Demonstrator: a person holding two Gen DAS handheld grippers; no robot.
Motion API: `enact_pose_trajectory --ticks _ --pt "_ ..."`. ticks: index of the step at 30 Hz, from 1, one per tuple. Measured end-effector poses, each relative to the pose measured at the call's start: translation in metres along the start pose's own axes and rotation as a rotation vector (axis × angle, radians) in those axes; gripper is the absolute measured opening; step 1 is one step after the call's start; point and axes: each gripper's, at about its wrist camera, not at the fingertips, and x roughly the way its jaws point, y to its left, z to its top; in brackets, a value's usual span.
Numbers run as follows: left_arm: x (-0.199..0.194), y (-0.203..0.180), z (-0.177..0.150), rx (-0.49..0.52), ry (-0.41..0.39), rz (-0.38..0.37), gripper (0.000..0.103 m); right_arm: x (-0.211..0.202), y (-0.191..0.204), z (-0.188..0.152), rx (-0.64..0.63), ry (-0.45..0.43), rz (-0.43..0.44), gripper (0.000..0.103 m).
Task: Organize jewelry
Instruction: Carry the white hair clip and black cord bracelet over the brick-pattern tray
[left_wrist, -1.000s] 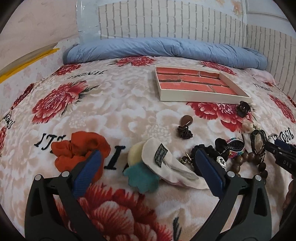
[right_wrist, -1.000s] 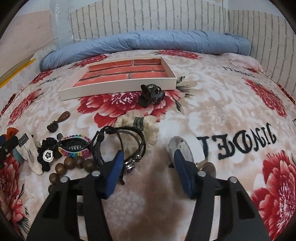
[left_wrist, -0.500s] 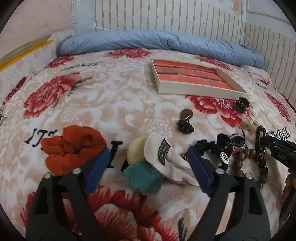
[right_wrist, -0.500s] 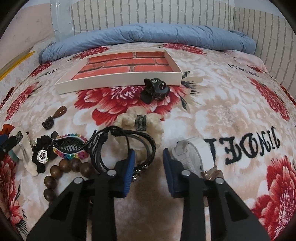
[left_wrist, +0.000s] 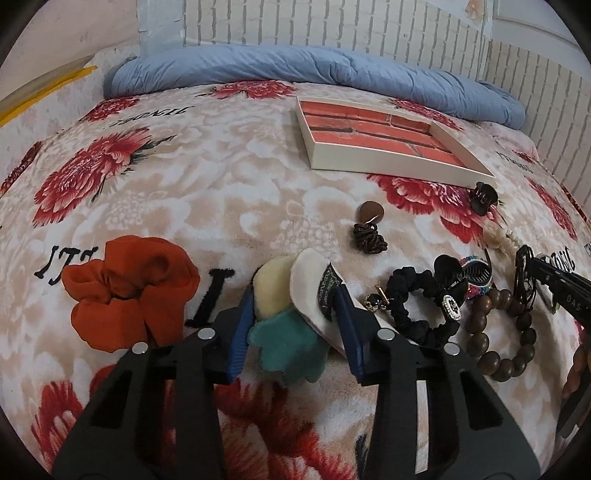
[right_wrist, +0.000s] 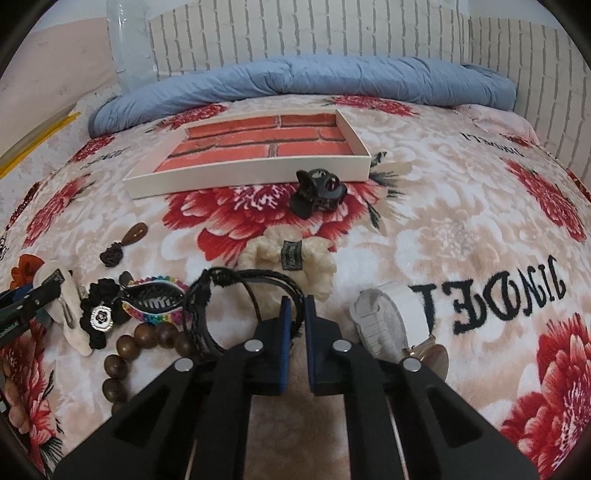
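Observation:
My left gripper (left_wrist: 293, 325) is closed around a cluster of plush hair clips: a teal one (left_wrist: 288, 345), a yellow one (left_wrist: 271, 286) and a white one (left_wrist: 310, 286). My right gripper (right_wrist: 295, 314) is shut on the black cord bracelets (right_wrist: 236, 291). A shallow white tray with a red brick-pattern floor (right_wrist: 243, 182) lies further back on the bed, also in the left wrist view (left_wrist: 384, 162). Around the grippers lie a wooden bead bracelet (left_wrist: 502, 336), a black scrunchie (left_wrist: 417, 299) and a rainbow claw clip (right_wrist: 155, 299).
An orange scrunchie (left_wrist: 125, 291) lies left of the left gripper. A black claw clip (right_wrist: 317, 192), a cream scrunchie (right_wrist: 291, 258), a white watch (right_wrist: 384, 321) and a brown pendant (right_wrist: 125, 243) lie on the floral blanket. A rolled blue duvet (right_wrist: 295, 81) lies at the back.
Both grippers moved forward and closed: the left onto the plush clips, the right onto the black cord bracelets.

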Motion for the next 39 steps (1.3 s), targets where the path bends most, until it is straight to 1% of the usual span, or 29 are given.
enact_pose_trajectory --ticks 3,8,11,17,20,21,22,26,30,31,34,36,38,39 --pt "-0.008 0.001 0.001 0.001 -0.025 0.000 0.037 -0.007 -0.001 0.000 -0.003 -0.026 0.007 0.005" --pt "-0.030 -0.005 0.006 0.032 -0.104 0.030 0.036 -0.020 -0.002 0.003 -0.020 -0.073 0.017 0.005" --pt "-0.045 -0.009 0.015 0.045 -0.158 0.035 0.036 -0.026 -0.002 0.005 -0.023 -0.099 0.030 0.005" --pt "-0.062 -0.013 0.035 0.044 -0.222 0.029 0.036 -0.039 -0.002 0.020 -0.012 -0.157 0.065 0.004" --pt "-0.062 -0.015 0.050 0.038 -0.238 0.024 0.036 -0.042 0.000 0.034 -0.011 -0.177 0.084 0.004" --pt "-0.061 -0.015 0.055 0.034 -0.242 0.021 0.036 -0.042 0.000 0.034 -0.011 -0.177 0.084 0.004" --pt "-0.059 -0.016 0.059 0.032 -0.244 0.018 0.036 -0.040 -0.001 0.044 -0.015 -0.187 0.084 0.004" --pt "-0.051 -0.016 0.076 0.021 -0.250 0.006 0.036 -0.035 -0.005 0.053 -0.012 -0.184 0.091 0.003" --pt "-0.048 -0.020 0.081 0.027 -0.255 -0.005 0.036 -0.032 -0.009 0.048 -0.031 -0.166 0.094 0.003" --pt "-0.048 -0.021 0.080 0.026 -0.254 -0.009 0.036 -0.032 -0.011 0.045 -0.026 -0.162 0.093 0.006" --pt "-0.047 -0.023 0.075 0.027 -0.244 -0.020 0.036 -0.028 -0.015 0.037 -0.009 -0.132 0.107 0.007" --pt "-0.046 -0.025 0.068 0.031 -0.236 -0.020 0.036 -0.024 -0.014 0.030 -0.016 -0.107 0.090 0.007" --pt "-0.044 -0.026 0.060 0.035 -0.222 -0.020 0.036 -0.020 -0.015 0.022 -0.018 -0.090 0.076 0.016" --pt "-0.043 -0.025 0.057 0.036 -0.219 -0.020 0.036 -0.020 -0.016 0.019 -0.013 -0.088 0.071 0.029"
